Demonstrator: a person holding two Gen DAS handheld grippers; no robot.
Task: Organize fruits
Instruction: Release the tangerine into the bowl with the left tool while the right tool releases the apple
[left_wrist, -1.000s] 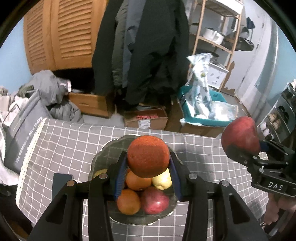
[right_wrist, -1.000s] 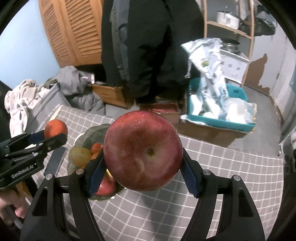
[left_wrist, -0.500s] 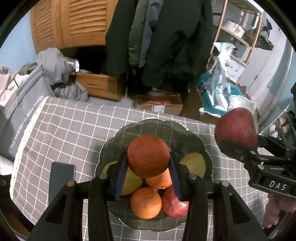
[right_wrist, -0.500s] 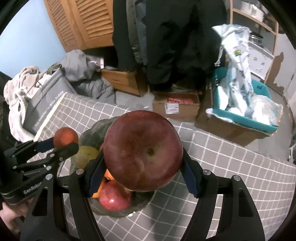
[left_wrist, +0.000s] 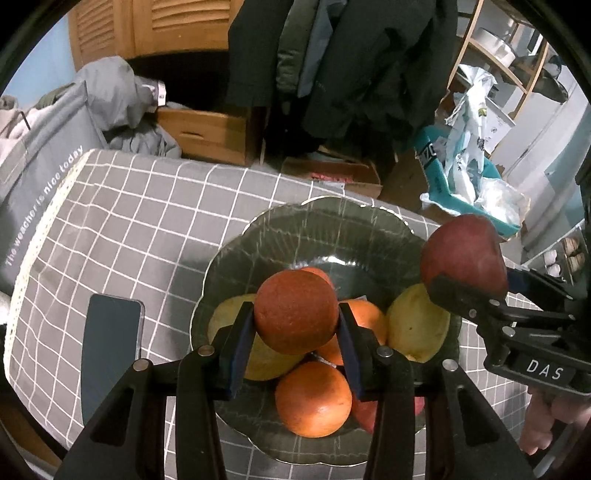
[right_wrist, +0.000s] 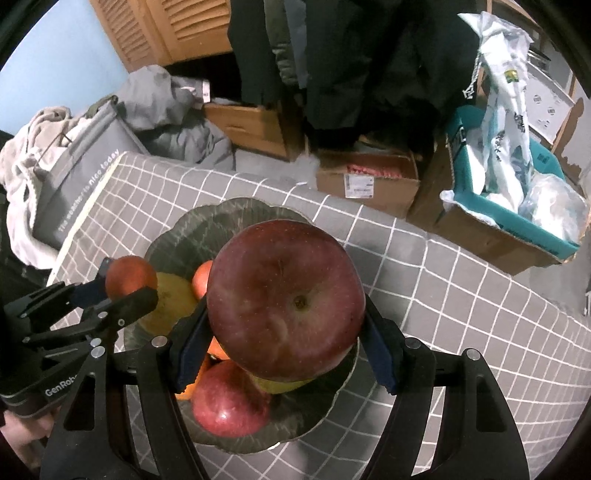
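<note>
My left gripper (left_wrist: 295, 328) is shut on an orange (left_wrist: 295, 310) and holds it above the dark green scalloped plate (left_wrist: 295, 229). The plate holds more oranges (left_wrist: 314, 400), yellow pears (left_wrist: 417, 325) and a red apple (right_wrist: 229, 402). My right gripper (right_wrist: 284, 328) is shut on a large red apple (right_wrist: 286, 299) above the plate's right side (right_wrist: 221, 218). The right gripper with its apple (left_wrist: 463, 254) also shows in the left wrist view. The left gripper with its orange (right_wrist: 129, 275) shows in the right wrist view.
The plate sits on a grey checked tablecloth (left_wrist: 129, 206). A dark phone (left_wrist: 110, 339) lies left of the plate. Beyond the table's far edge are cardboard boxes (right_wrist: 365, 184), a grey bag (left_wrist: 40, 162), hanging coats and a teal bin (right_wrist: 517, 206).
Both grippers have moved forward and down over the plate with their fruits still held. The plate now looks larger and lies under both fruits.
</note>
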